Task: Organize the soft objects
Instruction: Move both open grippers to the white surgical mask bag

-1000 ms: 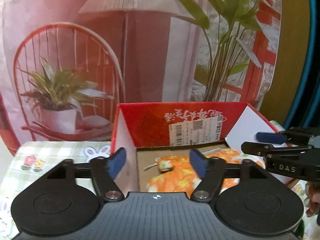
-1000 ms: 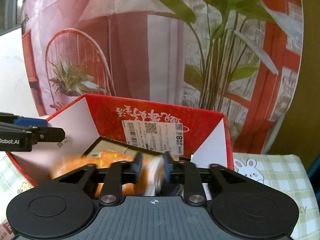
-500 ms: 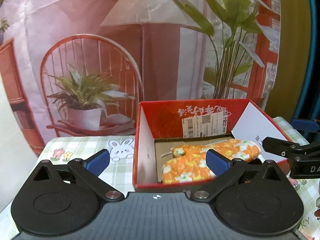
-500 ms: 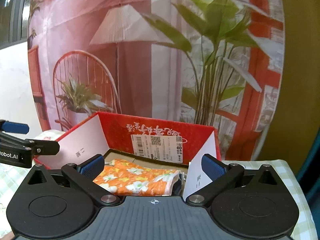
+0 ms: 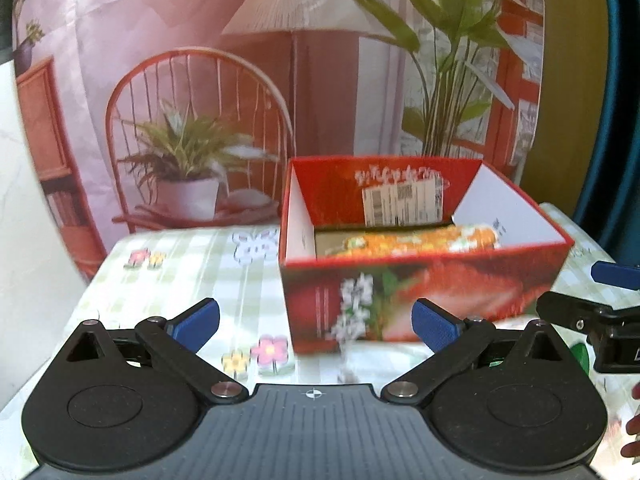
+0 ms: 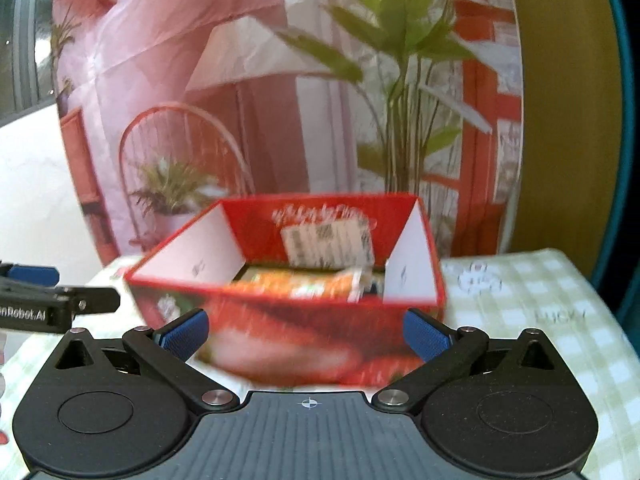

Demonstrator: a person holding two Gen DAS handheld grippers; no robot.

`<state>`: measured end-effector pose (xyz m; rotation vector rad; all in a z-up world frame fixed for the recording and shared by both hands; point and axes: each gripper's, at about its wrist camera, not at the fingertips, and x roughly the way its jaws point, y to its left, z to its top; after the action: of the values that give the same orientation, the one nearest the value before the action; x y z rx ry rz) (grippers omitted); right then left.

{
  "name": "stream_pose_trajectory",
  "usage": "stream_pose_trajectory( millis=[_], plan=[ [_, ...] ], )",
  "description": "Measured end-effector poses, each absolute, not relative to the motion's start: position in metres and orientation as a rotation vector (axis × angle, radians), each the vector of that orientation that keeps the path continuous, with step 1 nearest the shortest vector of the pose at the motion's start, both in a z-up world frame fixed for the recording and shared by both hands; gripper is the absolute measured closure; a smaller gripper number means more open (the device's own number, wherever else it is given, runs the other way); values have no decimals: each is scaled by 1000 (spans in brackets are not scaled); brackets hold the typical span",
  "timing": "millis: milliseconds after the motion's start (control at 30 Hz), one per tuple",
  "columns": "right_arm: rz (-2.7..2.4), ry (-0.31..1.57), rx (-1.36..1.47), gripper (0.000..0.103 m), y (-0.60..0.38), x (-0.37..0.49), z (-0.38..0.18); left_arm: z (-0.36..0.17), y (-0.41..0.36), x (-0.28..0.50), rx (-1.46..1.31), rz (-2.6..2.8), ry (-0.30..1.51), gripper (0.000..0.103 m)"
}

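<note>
Fingers [image 5: 196, 322] of both grippers spread wide, empty — orange floral cloth [image 5: 420, 240] inside red box [image 5: 420, 292].

cloth [image 5: 420, 240] in box [image 5: 424, 296], box on table [image 5: 192, 276]

Black hand-held gripper [image 5: 316, 322], blue ribbed pads, silver screws.

The right tongs [image 6: 306, 332] stood spread wide and empty; the red box [image 6: 288, 336] sat just beyond them on the counter [image 6: 540, 304]; orange floral cloth [image 6: 304, 282] lay inside it.
</note>
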<state>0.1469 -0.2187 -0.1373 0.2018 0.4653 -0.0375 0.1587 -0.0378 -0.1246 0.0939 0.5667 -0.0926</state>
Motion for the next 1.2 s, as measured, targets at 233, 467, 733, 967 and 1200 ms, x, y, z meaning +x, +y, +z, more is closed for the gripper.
stream_pose_trajectory(
  millis=[233, 467, 733, 967, 1200],
  plan=[
    [-38, 537, 198, 0, -199, 117, -170, -155, -38, 128, 119, -74, 619, 0],
    [-18, 655, 185, 0, -180, 105, -209, -195, -41, 121, 144, -73, 731, 0],
    [-20, 675, 85, 0, -166, 107, -223, -216, -33, 123, 105, -75, 774, 0],
    [9, 717, 239, 0, -185, 111, -238, -231, -12, 128, -107, -100, 812, 0],
    [25, 726, 269, 0, -189, 113, -241, -241, -4, 132, -189, -128, 818, 0]
  ],
)
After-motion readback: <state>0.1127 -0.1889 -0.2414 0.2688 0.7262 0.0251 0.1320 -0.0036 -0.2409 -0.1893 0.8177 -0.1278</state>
